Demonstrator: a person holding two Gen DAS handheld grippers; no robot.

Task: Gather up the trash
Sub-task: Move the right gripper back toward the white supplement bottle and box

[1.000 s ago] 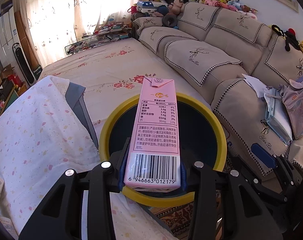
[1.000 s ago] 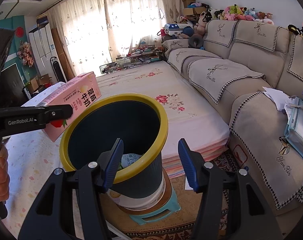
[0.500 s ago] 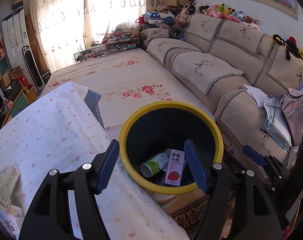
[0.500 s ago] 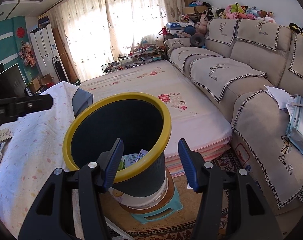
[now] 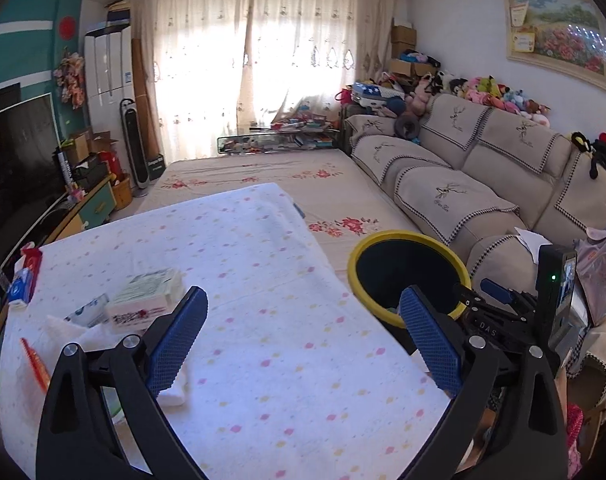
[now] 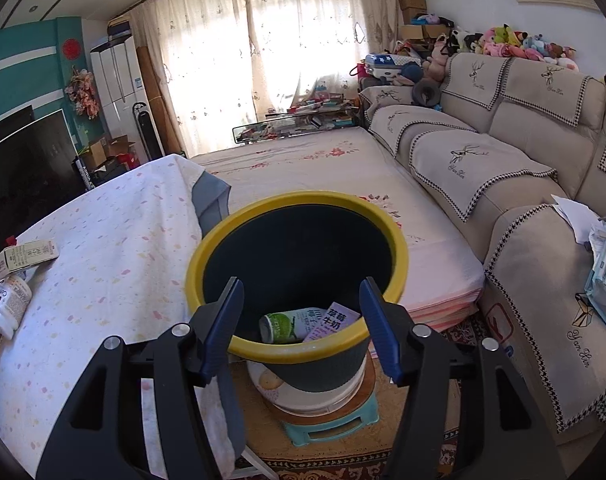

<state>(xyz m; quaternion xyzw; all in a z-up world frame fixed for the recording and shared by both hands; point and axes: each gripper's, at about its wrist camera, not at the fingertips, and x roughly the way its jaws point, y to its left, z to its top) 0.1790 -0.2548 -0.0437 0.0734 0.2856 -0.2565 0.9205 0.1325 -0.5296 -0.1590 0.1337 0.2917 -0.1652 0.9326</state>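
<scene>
1. Hovering over the spotted tablecloth (image 5: 263, 280), the left gripper (image 5: 303, 320) is empty, its jaws spreading wide with only cloth showing between the blue pads (image 5: 175, 336).

2. Sitting just past its left pad, in the lower left of the left wrist view, is the nearest piece of trash: a small cream carton (image 5: 145, 300) lying flat on the cloth. Its long axis runs roughly across the frame, rising a little toward the right; which end is its top I cannot tell.

3. Beside it on the left lies a smaller wrapper or pack (image 5: 87, 312), and farther out at the left edge a red and blue pack (image 5: 23, 280). All of these lie left of the left gripper, so I'd judge that hand the nearer one for the next pick.

4. The right gripper (image 6: 303, 320) is also empty, jaws about half spread and easing slightly wider, framing the near rim of the yellow-rimmed bin (image 6: 295, 200) without touching it.

5. Inside the bin, low in the frame, lie a green can (image 6: 283, 326) on its side and a strawberry milk carton (image 6: 335, 320) leaning against it.

6. In the right wrist view the carton and a white bottle (image 6: 7, 304) sit at the far left edge, well apart from the right gripper.
</scene>
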